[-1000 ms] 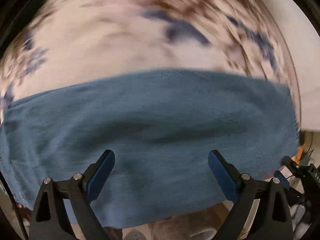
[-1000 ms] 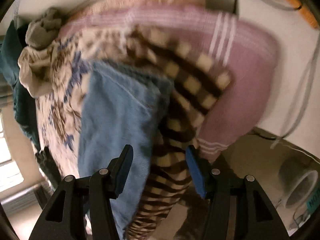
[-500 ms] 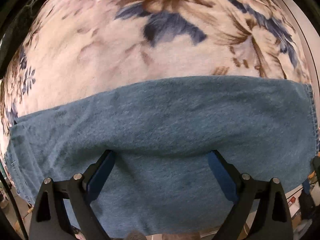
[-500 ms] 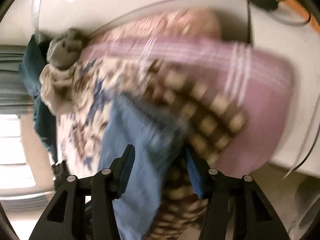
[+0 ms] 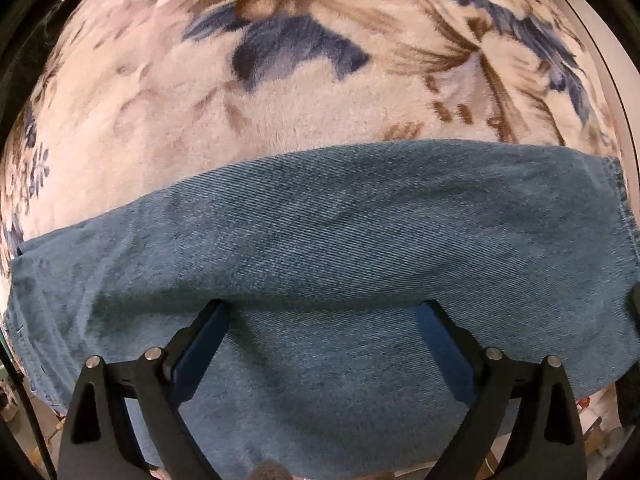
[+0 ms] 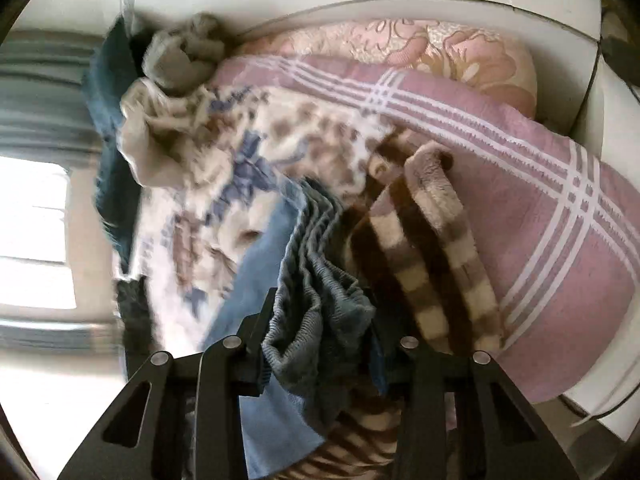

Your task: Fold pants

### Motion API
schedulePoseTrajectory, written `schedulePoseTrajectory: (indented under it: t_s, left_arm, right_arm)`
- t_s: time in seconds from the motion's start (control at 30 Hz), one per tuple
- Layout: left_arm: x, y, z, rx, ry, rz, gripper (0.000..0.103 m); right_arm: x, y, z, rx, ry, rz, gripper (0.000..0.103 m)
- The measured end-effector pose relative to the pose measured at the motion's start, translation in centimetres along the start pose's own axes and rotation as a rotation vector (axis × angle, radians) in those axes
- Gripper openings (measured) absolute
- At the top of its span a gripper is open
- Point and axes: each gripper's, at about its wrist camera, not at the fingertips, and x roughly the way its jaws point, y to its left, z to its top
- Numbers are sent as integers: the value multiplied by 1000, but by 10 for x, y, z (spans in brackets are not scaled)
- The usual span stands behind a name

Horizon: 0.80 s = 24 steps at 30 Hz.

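Observation:
The blue denim pants [image 5: 340,248] lie flat across a floral plush blanket [image 5: 248,92], filling the lower half of the left wrist view. My left gripper [image 5: 322,320] is open, its blue pads spread wide and resting on the denim. In the right wrist view the ribbed waistband of the pants [image 6: 316,280] is bunched between the jaws of my right gripper [image 6: 320,328], which stand partly apart with the cloth filling the gap. The light blue leg [image 6: 256,280] trails away to the left.
A brown checked fleece blanket [image 6: 420,264] lies right of the waistband. Behind it are a pink striped blanket [image 6: 520,184] and a pink floral pillow [image 6: 440,48]. Crumpled beige and grey clothes [image 6: 172,92] sit at the back left near a bright window [image 6: 32,232].
My right gripper moved in onto the pants' waistband, which now fills its jaws. My left gripper pushed forward and down onto the denim; the view came closer.

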Motion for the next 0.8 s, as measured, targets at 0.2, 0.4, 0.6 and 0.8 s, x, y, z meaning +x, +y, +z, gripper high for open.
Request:
schedulePoseTrajectory:
  t_s: [0.2,0.4,0.6,0.8]
  left_arm:
    - [17,-2,31,-16,32,-14,103]
    - [28,4,45,-43,21,-63,103]
    - [30,21,59,-46,10,-59,103]
    - [29,14,26,-43,17,-68,103]
  right_arm:
    - [25,-7,-4,29,52,-5,41]
    - [11,38,-9,-123,-14,6,19]
    - [40,34,-10,-70,48,-75,27]
    - [60,15,2,83,45,-21,10]
